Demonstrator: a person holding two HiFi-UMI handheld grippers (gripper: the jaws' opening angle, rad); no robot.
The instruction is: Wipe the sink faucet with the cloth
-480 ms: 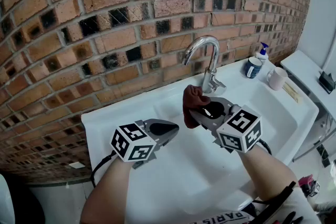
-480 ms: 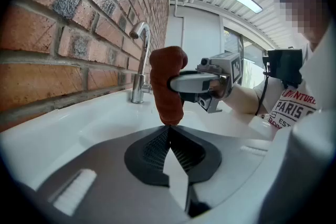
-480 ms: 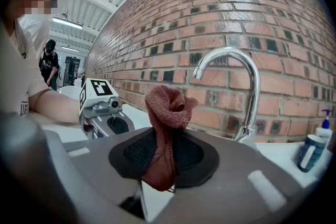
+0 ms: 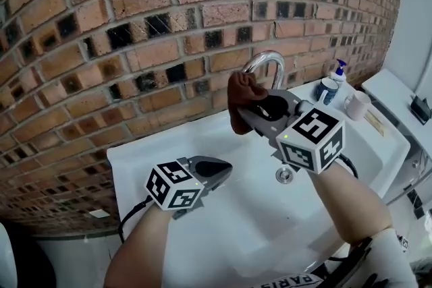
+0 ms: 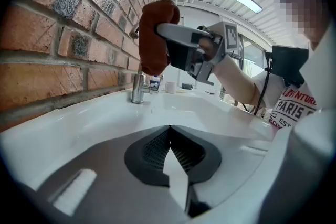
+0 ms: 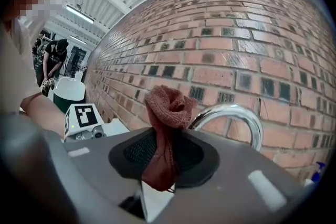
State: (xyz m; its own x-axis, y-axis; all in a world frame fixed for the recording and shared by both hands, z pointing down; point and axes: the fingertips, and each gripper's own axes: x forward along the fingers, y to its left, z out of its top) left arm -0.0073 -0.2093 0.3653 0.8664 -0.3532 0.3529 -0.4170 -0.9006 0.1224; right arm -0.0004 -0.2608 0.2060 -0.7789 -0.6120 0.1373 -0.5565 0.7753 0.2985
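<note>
Since the earlier frame: right gripper (image 4: 247, 115) has gone up with the cloth (image 4: 241, 99), from low beside the faucet (image 4: 267, 63) body to the top of the spout arch. Left gripper (image 4: 220, 169) has barely shifted; it sits over the left part of the sink (image 4: 145, 148).

Risks (judgement):
- Cloth slip. Only a narrow strip is pinched, w/ a loose bunch sticking past the tips. Drag along the chrome could pull it out and drop it into the basin.
- Hard contact. The bunch is small vs. the gripper nose, so a shallow approach angle could put bare jaw tips on the spout and not fabric, giving a scrape and no wipe.
- Lever bump. Faucet body and handle are hidden behind the right gripper in the head view; a downward pass could nudge the handle and start the water.
- Missed coverage. The cloth sits at the wall-side flank of the arch, so the front face may go untouched w/o a wrap-around.

Jaws:
- Right: clamped on the cloth, pads nearly together w/ only fabric between. The bunch is just beside the spout arch; contact vs. small gap can't be told.
- Left: fully closed, tips meeting, nothing between, touching nothing; well apart from the faucet.
</note>
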